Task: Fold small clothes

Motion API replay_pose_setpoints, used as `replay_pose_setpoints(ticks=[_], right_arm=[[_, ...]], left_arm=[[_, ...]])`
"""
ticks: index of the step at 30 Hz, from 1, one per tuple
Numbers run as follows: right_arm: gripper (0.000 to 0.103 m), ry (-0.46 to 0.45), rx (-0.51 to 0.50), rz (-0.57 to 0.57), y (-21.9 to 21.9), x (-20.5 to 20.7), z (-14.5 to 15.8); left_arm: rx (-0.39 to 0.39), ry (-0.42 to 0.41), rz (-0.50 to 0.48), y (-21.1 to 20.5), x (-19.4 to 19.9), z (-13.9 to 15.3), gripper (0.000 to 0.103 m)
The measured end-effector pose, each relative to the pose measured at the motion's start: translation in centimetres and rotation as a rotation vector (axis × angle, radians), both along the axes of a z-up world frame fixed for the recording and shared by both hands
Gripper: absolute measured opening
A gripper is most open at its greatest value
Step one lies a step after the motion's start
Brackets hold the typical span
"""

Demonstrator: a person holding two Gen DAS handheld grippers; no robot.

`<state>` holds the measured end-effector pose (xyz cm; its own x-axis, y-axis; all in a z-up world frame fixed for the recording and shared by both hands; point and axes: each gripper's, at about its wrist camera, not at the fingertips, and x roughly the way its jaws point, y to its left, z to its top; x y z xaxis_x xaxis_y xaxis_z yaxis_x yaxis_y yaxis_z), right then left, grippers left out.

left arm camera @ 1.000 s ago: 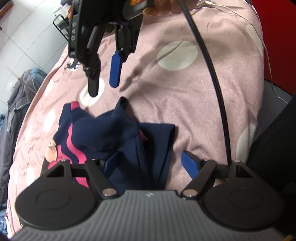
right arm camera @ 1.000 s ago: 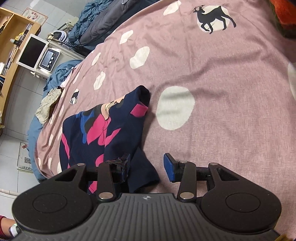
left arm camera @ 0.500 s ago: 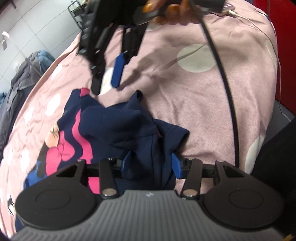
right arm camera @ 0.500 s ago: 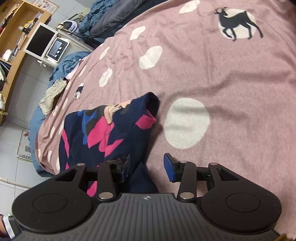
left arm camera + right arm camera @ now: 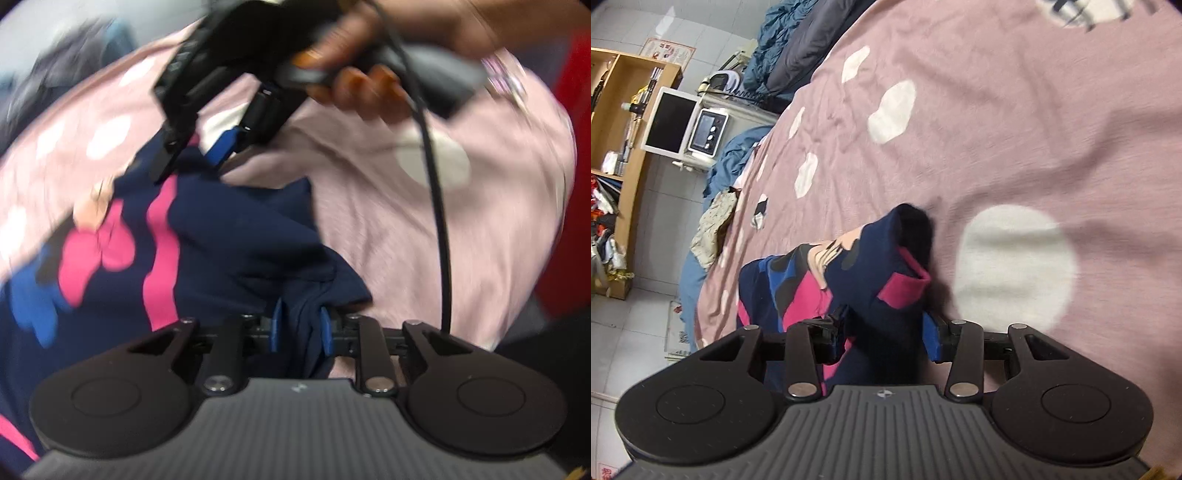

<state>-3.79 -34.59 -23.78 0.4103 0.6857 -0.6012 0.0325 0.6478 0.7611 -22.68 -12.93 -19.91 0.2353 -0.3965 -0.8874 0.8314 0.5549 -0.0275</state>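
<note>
Jaws of the left gripper (image 5: 300, 328) stand narrow, its blue pads pinched on a bunched fold of the navy-blue child's garment with pink stripes and a cartoon print (image 5: 229, 236). Jaws of the right gripper (image 5: 882, 334) stand at a middle width astride another portion of the same garment; navy cloth fills the gap between the pads, but whether they press it firmly cannot be told. In the left wrist view the right gripper (image 5: 192, 162), held in the person's hand (image 5: 369, 85), reaches down onto the far edge of the garment, one black finger and one blue pad on either side of the cloth.

The garment lies crumpled on the pink bedspread with white spots (image 5: 424, 229), near the bedspread's near edge in the left wrist view, partly raised where each gripper takes it. A sleeve with a pink cuff (image 5: 905, 288) stands up beside a large white spot (image 5: 1015, 266). Grips at two separate points presumably allow the cloth to be pulled taut and laid flat before a fold; the step in hand appears to be straightening, with no clean fold yet formed. Beyond the bedspread's far edge lie a heap of dark bedding (image 5: 798, 48) and a wooden shelf unit (image 5: 624, 155). The left wrist view is motion-blurred.
</note>
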Motion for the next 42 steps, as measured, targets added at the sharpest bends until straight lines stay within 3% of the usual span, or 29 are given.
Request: replay_pose_setpoints(ticks=[1, 2, 3, 7, 10, 15, 18, 24, 30, 31, 33, 35, 38, 42], right_arm=[[0.059, 0.008, 0.012, -0.006, 0.2, 0.1, -0.2], [0.031, 0.025, 0.019, -0.007, 0.5, 0.1, -0.3], [0.018, 0.038, 0.025, 0.004, 0.6, 0.1, -0.4], [0.015, 0.006, 0.054, -0.006, 0.4, -0.7, 1.9], [0.015, -0.010, 0.107, 0.008, 1.3, -0.8, 4.4], [0.015, -0.026, 0.192, 0.048, 5.6, 0.7, 7.3], [0.015, -0.042, 0.203, 0.104, 10.1, 2.6, 8.0], [0.015, -0.070, 0.114, 0.240, 20.3, 5.7, 8.0], [0.018, -0.051, -0.049, 0.317, 27.1, 7.9, 6.2], [0.022, -0.056, -0.087, 0.324, 27.8, 8.0, 5.9], [0.050, -0.070, -0.149, 0.337, 29.1, 8.4, 5.6], [0.059, -0.070, -0.149, 0.315, 29.5, 8.8, 5.4], [0.060, -0.110, -0.124, 0.290, 29.3, 8.6, 6.8], [0.060, -0.252, -0.165, 0.288, 26.8, 6.8, 10.2]], left_arm=[[-0.022, 0.033, 0.037, 0.4, 0.6, 0.0, 0.016], [-0.042, 0.063, 0.072, 0.7, 1.0, 0.2, 0.011], [-0.065, 0.089, 0.103, 1.2, 1.4, 0.4, 0.009], [-0.184, 0.147, 0.244, 4.7, 2.6, 2.4, 0.006], [-0.263, 0.162, 0.373, 8.8, 3.3, 4.8, 0.006], [-0.304, 0.130, 0.592, 17.1, 3.6, 8.2, 0.006], [-0.280, 0.115, 0.700, 21.6, 3.4, 8.5, 0.006], [-0.192, 0.099, 0.856, 28.7, 4.4, 6.8, 0.006], [-0.141, 0.145, 0.907, 32.8, 5.8, 4.2, 0.006], [-0.132, 0.156, 0.908, 33.3, 5.8, 4.0, 0.006], [-0.108, 0.173, 0.915, 34.1, 6.1, 3.4, 0.009], [-0.064, 0.186, 0.930, 35.0, 6.3, 2.7, 0.011], [-0.027, 0.193, 0.971, 36.7, 6.3, 2.7, 0.013], [-0.083, 0.131, 0.942, 37.5, 6.6, 5.1, 0.014]])
